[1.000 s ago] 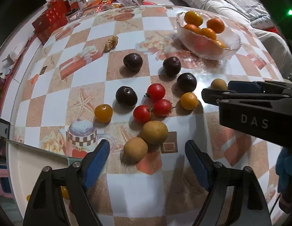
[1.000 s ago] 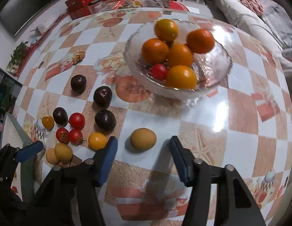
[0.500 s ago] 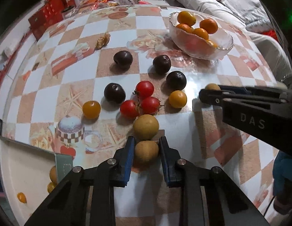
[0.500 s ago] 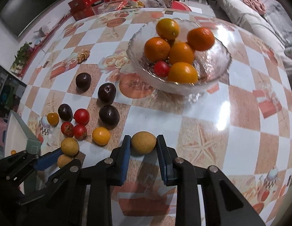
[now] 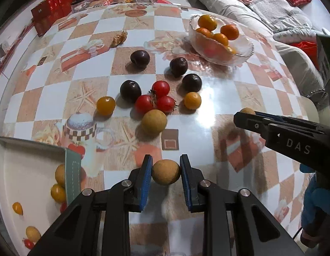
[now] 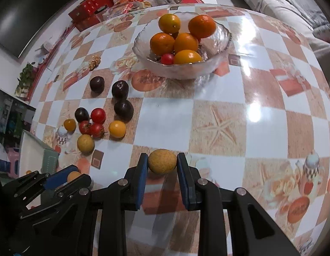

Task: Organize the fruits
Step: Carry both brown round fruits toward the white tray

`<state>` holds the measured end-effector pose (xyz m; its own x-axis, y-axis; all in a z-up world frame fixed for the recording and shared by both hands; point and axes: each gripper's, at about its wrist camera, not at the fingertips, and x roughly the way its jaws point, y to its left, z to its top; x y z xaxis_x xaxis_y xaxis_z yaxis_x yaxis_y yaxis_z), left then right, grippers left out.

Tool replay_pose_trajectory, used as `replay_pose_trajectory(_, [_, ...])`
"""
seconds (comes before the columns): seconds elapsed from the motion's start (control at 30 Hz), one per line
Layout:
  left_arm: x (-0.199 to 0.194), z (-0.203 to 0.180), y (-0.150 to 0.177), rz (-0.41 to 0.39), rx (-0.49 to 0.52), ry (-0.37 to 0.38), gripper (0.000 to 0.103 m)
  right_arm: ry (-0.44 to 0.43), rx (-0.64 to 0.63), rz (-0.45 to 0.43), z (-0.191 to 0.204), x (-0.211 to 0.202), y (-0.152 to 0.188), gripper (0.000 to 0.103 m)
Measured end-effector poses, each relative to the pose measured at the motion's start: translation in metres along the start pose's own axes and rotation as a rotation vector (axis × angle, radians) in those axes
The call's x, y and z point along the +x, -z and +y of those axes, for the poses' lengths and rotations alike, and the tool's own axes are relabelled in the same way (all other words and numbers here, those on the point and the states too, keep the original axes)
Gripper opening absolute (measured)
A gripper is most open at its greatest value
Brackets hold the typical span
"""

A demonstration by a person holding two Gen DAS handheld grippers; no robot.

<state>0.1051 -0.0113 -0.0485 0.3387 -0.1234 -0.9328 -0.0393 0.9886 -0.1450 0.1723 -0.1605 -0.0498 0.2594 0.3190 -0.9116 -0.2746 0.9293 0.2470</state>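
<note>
You've got each gripper clamped on a tan fruit: left gripper on one, right gripper on another, lifted clear for sorting; white tray lower left.

Left gripper: black angular frame, silver round screws at the joints.
Left pads: blue, ribbed.
Right gripper: matching black frame, silver screws, blue pads.
Marking: white letters "DAS" are printed on the side.
Glove: blue fabric, possibly a sleeve; blurred.
</note>
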Motion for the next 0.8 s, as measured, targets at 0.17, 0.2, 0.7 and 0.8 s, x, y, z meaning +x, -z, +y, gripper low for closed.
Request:
replay_pose_trajectory(0.17, [-0.015, 0.003, 0.005, -0.002, -0.014, 0.022, 0.028, -0.006, 0.008, 0.006, 0.004, -0.007, 0.007, 0.030])
replay_pose_trajectory(0.2, [-0.019, 0.004, 0.006, -0.005, -0.017, 0.026, 0.028, -0.007, 0.008, 0.008, 0.005, -0.008, 0.008, 0.030])
replay_pose_trajectory(0.7, [-0.071, 0.048, 0.022, -0.067, -0.087, 0.000, 0.028, -0.044, -0.057, 0.001, 0.065, -0.030, 0.014, 0.030])
replay_pose_trajectory(0.8, [-0.079, 0.063, 0.029, -0.072, -0.108, -0.015, 0.028, -0.055, -0.087, 0.002, 0.087, -0.032, 0.015, 0.030])
